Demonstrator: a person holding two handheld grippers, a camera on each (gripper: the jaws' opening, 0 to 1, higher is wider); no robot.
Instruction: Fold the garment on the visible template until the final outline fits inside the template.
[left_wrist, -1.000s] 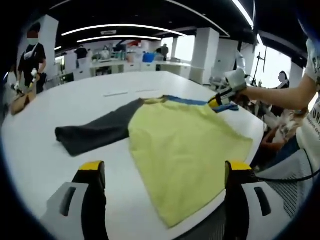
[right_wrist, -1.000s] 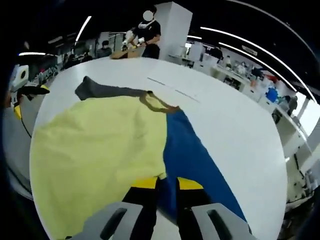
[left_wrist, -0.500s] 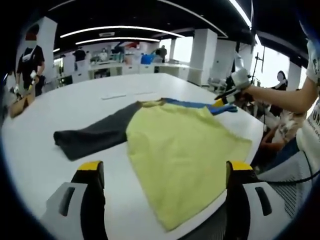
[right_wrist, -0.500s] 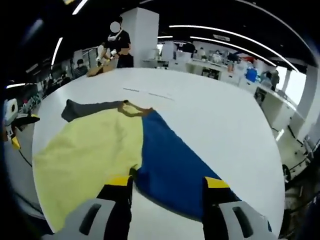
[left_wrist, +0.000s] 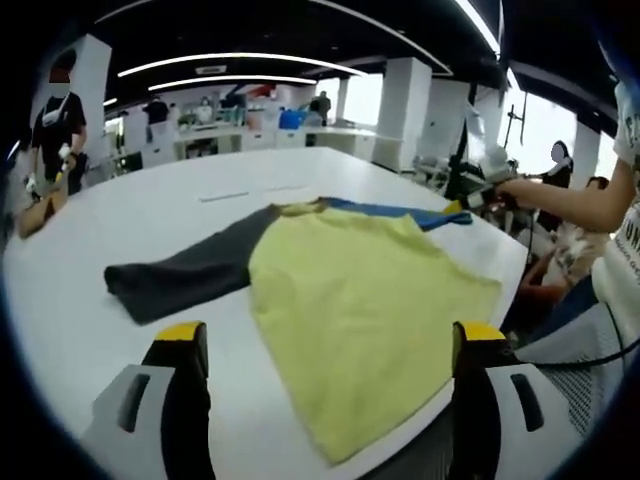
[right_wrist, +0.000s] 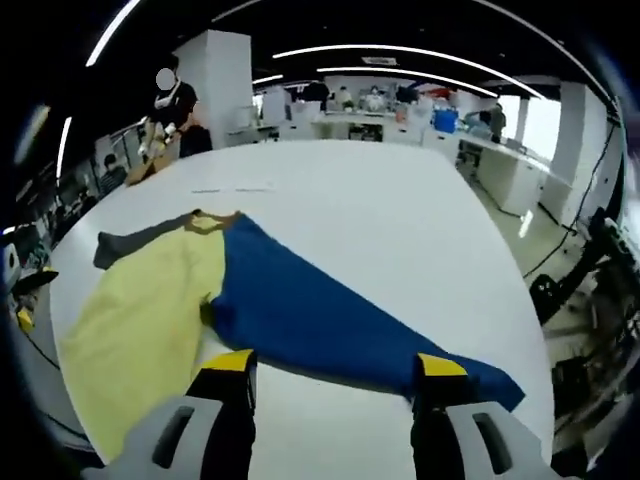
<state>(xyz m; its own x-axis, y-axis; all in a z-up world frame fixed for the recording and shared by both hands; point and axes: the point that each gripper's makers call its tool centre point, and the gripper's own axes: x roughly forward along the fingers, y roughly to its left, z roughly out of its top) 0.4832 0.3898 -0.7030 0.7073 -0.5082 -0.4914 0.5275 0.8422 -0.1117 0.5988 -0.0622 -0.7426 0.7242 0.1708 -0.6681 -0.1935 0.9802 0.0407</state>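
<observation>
Two tools, both with jaws spread wide and nothing between them. The left tool (left_wrist: 325, 345) hovers over the counter's near edge; the right tool (right_wrist: 335, 370) hangs above the blue sleeve (right_wrist: 330, 325). The garment (left_wrist: 360, 290) lies flat on the white counter (left_wrist: 120, 215), its yellow body running to the near edge, its dark grey sleeve (left_wrist: 180, 280) stretched toward the middle. No template outline is clear to me here. The sleeves look like the next fold: pinching each near its cuff and laying it straight across the body would keep the cloth smooth. It's soft, matte knit, limp, with clean-cut colour panels.
</observation>
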